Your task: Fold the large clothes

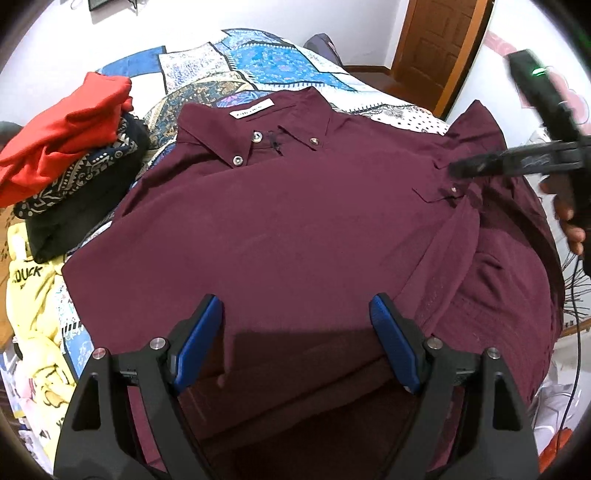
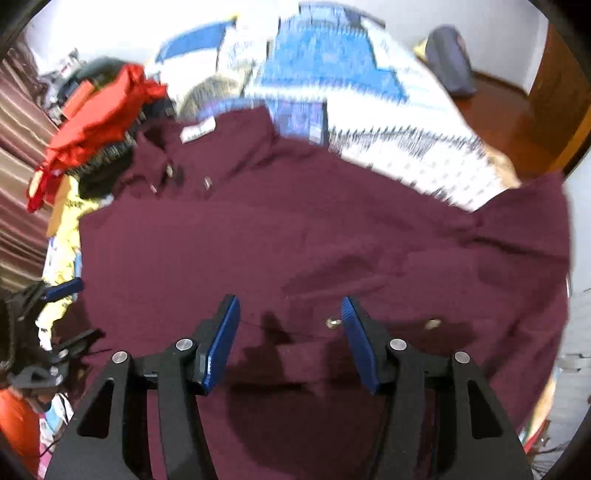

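A maroon button-up shirt (image 1: 288, 206) lies spread face up on the bed, collar and white label at the far end. Its right side is folded inward, and there a chest pocket with a button (image 1: 452, 189) shows. My left gripper (image 1: 295, 299) hovers open over the shirt's lower middle, with nothing between its blue pads. My right gripper (image 2: 289, 300) is open above the shirt (image 2: 295, 240) near the pocket buttons, with its pads apart and no cloth pinched. In the left wrist view the right gripper's fingers (image 1: 480, 166) show blurred at the right, held by a hand (image 1: 570, 225).
A pile of folded clothes, red (image 1: 70, 129) on black patterned (image 1: 85, 177), sits at the left of the shirt. A yellow garment (image 1: 29, 295) lies below it. The patchwork bedspread (image 1: 258, 62) stretches beyond the collar. A wooden door (image 1: 439, 33) and cables (image 1: 576, 295) are on the right.
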`<state>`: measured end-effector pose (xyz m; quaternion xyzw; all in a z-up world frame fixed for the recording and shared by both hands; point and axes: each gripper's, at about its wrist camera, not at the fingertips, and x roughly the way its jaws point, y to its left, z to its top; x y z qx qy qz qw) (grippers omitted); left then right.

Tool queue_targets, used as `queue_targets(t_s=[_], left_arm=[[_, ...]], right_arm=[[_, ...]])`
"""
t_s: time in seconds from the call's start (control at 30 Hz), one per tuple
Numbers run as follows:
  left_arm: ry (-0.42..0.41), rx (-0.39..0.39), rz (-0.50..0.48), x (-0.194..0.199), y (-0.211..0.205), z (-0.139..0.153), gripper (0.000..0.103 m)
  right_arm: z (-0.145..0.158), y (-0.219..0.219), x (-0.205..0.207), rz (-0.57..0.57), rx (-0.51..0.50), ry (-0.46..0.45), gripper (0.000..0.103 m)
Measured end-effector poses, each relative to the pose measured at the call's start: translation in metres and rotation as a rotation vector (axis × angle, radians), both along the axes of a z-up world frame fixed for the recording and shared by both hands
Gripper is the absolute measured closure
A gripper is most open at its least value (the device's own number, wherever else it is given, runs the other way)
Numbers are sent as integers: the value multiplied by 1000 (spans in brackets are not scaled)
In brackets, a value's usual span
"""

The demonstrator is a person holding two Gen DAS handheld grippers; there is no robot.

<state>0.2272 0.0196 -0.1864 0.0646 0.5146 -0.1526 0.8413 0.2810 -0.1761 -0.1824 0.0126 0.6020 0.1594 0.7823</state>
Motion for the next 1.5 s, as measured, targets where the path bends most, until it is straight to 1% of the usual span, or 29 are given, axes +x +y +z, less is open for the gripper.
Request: queue_targets(t_s=[0.07, 0.1, 0.17, 0.23, 0.3, 0.37, 0.47, 0.57, 0.63, 0.77, 0.83, 0.93, 1.03, 1.23, 1.27, 1.3, 1.37, 1.5], left_arm=[[-1, -2, 4, -1, 1, 2, 20], [-4, -4, 3, -2, 1, 3, 20], [-22, 1, 0, -3, 2, 7, 20], [-56, 23, 7, -3, 2, 14, 21], [-99, 44, 29, 1, 3, 24, 21], [-127, 41, 55, 6, 5, 33, 20], [-158, 28, 93, 16, 7, 46, 20], [-176, 19, 109, 24, 4, 55, 20], [-191, 18, 109, 30, -2, 62, 20], [-237, 21, 97, 41, -21, 77, 20], [-249, 16, 87, 46, -30, 83, 20], [-260, 8, 70, 57, -48, 87, 20], [-256, -7, 58, 69, -65, 87, 20], [-213, -36, 46, 88, -89, 73, 19], [-203, -38, 43, 90, -92, 69, 19], [-189, -39, 38, 93, -96, 64, 19], [-170, -37, 29, 95, -101, 57, 19], [-128, -21, 15, 98, -109, 40, 19]], right_arm=[[-16, -3, -5, 7, 11, 58, 50], [-20, -7, -11, 13, 20, 63, 50], [-17, -17, -25, 26, 29, 41, 50], [-16, -27, -34, 21, 37, 36, 50], [-16, -41, -43, -7, 89, 41, 50], [-14, -47, -48, -17, 112, 34, 50], [-4, -50, -53, -32, 96, 25, 50], [16, -54, -50, -41, 79, -45, 49], [37, -65, -51, -69, 89, -115, 49], [72, -98, -48, -167, 99, -242, 49], [81, -115, -46, -211, 88, -286, 49], [85, -144, -44, -299, 76, -319, 49], [76, -169, -41, -391, 80, -313, 49], [37, -218, -29, -557, 104, -236, 49], [25, -227, -25, -595, 117, -206, 49], [21, -234, -25, -615, 130, -191, 49], [-1, -249, -18, -678, 182, -136, 49], [-31, -273, -5, -782, 266, -72, 49]])
